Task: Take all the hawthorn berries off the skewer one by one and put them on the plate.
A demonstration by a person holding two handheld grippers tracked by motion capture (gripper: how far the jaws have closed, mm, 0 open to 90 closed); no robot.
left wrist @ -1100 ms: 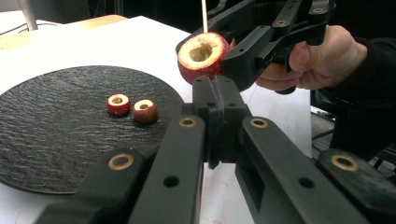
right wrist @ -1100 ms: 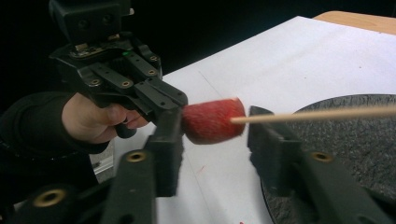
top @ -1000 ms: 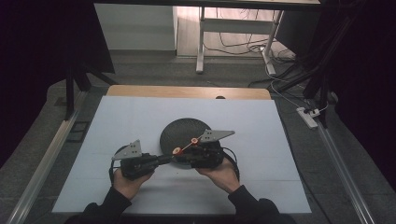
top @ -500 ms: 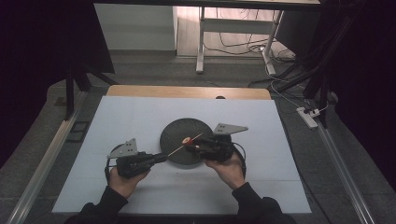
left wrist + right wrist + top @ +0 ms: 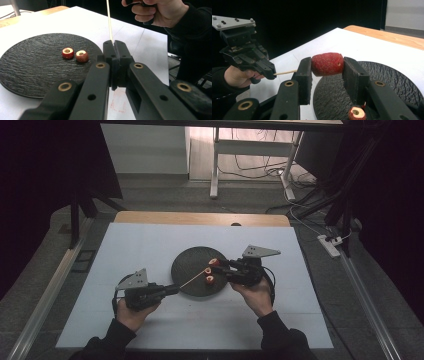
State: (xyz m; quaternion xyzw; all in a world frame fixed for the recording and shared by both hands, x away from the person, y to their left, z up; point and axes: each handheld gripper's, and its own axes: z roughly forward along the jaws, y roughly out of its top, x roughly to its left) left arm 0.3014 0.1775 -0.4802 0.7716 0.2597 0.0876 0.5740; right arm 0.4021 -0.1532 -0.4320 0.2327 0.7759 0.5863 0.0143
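High view first: the left gripper [image 5: 170, 289] is clenched on the near end of a thin wooden skewer [image 5: 195, 279], which slants up and to the right over the dark round plate [image 5: 190, 262] lying mid-table on the white table cover [image 5: 125, 250]. The right gripper [image 5: 220, 265] grasps a red strawberry piece [image 5: 214, 262] just beside the skewer's far tip, over the right part of the plate. In the right gripper view the strawberry piece [image 5: 327, 64] sits squeezed between both jaws with its ends left free (presumably so the point can pass through its middle), and the skewer [image 5: 285, 72] juts level from the left gripper [image 5: 270, 72] toward it. Two cored pieces [image 5: 75, 54] rest side by side on the plate [image 5: 30, 72], probably waiting their turn for threading.
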